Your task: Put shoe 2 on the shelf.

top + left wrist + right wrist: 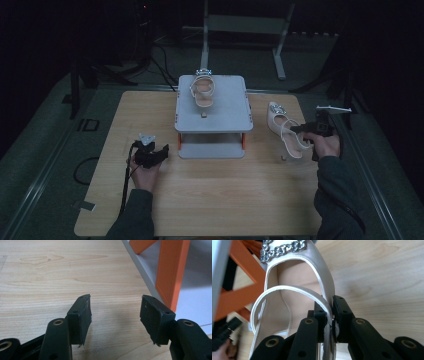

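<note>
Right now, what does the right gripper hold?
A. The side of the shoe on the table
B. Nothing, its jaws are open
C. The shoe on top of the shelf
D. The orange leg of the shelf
A: the right gripper has its jaws shut on the side of the shoe on the table.

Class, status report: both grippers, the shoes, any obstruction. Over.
Right gripper shut on table shoe. Left gripper open, empty. Second shoe on rack. Nothing obstructing.

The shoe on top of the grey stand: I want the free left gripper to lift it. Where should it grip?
Probably at the shoe's ankle strap, which stands up as an open loop. Bring the left gripper from above, jaws either side of the band, as the right gripper holds the other shoe.
</note>
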`<state>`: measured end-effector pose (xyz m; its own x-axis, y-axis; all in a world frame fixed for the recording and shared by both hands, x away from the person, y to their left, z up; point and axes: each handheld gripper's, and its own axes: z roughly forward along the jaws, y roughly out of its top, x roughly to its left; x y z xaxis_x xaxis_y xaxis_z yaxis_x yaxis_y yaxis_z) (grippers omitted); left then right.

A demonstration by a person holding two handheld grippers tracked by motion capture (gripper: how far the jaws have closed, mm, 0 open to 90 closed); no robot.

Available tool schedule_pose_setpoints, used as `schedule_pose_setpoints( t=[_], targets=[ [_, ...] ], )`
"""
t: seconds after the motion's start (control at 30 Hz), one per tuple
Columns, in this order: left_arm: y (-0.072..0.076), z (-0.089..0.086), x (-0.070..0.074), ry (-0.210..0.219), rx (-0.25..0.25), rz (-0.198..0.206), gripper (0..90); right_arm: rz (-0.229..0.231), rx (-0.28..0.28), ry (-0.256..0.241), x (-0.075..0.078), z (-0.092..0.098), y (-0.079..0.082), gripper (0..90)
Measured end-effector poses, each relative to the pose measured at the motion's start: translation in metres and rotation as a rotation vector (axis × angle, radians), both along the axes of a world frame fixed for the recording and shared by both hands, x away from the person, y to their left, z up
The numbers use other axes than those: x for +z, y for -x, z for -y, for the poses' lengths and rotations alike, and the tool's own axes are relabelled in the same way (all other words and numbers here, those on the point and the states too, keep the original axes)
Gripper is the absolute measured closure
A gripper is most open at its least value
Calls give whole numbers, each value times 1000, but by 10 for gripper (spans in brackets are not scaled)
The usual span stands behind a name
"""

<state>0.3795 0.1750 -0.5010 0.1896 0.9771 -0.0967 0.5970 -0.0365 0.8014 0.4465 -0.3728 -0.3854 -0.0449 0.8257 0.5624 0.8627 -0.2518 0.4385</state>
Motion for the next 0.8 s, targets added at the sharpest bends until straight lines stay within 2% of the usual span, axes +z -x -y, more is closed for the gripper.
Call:
schedule_pose_setpoints(
  t=[0.13, 0.33, 0.67, 0.8],
  targets=[
    [0, 2, -2, -10, 10, 2, 424, 8, -22, -31, 11, -4, -3, 826],
    [1, 4, -2, -26, 11, 19, 424, 32, -31, -44, 35, -15, -8, 826],
    [3, 4, -3, -23, 6, 18, 424, 61, -35, -47, 74, -43, -23, 826],
    [3, 4, -3, -19, 7, 20, 424, 75, -39, -79, 89, -56, -28, 826]
  ],
)
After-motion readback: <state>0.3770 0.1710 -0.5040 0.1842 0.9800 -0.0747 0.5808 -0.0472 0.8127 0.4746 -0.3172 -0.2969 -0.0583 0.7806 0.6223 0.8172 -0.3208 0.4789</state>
